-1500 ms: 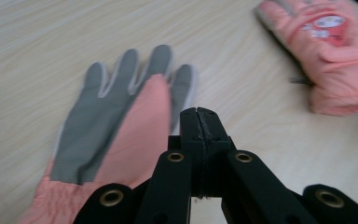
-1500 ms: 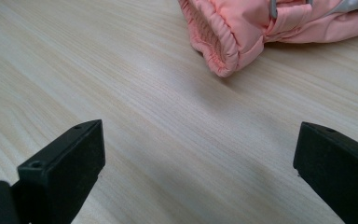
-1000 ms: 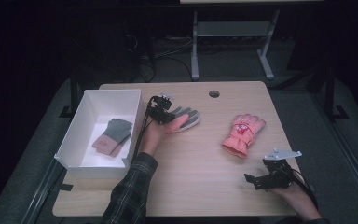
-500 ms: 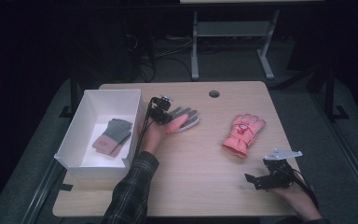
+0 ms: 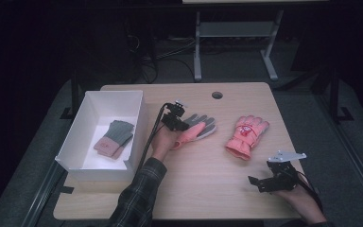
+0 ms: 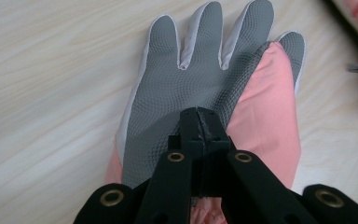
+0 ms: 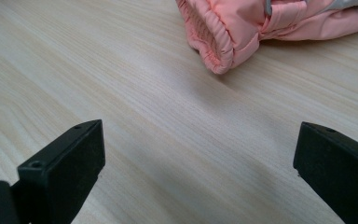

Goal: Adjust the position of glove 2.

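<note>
A pink glove with a grey textured palm (image 5: 196,130) (image 6: 191,88) lies palm up at the table's middle, fingers pointing right in the high view. My left gripper (image 5: 178,122) (image 6: 200,125) is shut on it, jaw tips pinched together at the palm. A second pink glove (image 5: 246,135) lies back up to its right; its gathered cuff (image 7: 223,37) is at the top of the right gripper view. My right gripper (image 5: 260,182) (image 7: 198,154) rests near the front right edge, jaws wide open over bare wood, short of that cuff.
A white box (image 5: 138,118) stands at the table's left with a folded grey and pink knit pair (image 5: 114,139) inside. A round cable hole (image 5: 217,95) is at the back edge. A metal stand (image 5: 236,28) is on the floor behind.
My left gripper has shifted a little right and toward the person, and the grey-palmed glove has moved with it. The right gripper has stayed where it was.
</note>
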Available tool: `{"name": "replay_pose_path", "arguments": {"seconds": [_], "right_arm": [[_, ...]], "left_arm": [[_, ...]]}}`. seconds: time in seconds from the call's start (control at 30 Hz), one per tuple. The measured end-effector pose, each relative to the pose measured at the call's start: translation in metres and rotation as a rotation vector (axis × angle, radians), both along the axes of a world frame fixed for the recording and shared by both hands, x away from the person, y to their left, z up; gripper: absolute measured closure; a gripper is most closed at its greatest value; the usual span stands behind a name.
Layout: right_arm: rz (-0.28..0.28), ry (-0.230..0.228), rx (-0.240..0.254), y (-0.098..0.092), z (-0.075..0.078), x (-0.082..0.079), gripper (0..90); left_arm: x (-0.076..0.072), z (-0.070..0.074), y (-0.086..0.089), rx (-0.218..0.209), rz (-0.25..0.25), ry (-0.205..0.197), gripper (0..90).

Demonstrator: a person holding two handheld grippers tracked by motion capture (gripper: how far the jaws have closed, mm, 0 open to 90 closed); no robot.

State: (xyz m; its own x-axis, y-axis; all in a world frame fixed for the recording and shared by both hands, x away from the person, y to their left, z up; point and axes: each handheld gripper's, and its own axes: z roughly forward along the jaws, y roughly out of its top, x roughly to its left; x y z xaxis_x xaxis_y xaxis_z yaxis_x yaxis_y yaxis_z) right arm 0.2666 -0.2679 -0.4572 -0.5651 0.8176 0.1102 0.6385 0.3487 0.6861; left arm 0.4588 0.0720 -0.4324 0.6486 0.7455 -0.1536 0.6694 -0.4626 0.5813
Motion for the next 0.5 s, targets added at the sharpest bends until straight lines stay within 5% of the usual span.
{"name": "replay_pose_path", "arguments": {"seconds": [0.2,0.37,0.5], "right_arm": [[0.004,-0.005,0.0,0.0,0.0,0.0,1.8],[-0.002,0.0,0.002,-0.001,0.0,0.0,1.8],[0.004,-0.007,0.002,0.0,0.0,0.0,1.8]], "left_arm": [[-0.007,0.004,-0.01,-0.023,-0.046,-0.006,89.7],[0.001,0.017,0.014,-0.001,0.02,-0.047,89.7],[0.004,0.012,0.025,0.035,0.045,-0.023,89.7]]}}
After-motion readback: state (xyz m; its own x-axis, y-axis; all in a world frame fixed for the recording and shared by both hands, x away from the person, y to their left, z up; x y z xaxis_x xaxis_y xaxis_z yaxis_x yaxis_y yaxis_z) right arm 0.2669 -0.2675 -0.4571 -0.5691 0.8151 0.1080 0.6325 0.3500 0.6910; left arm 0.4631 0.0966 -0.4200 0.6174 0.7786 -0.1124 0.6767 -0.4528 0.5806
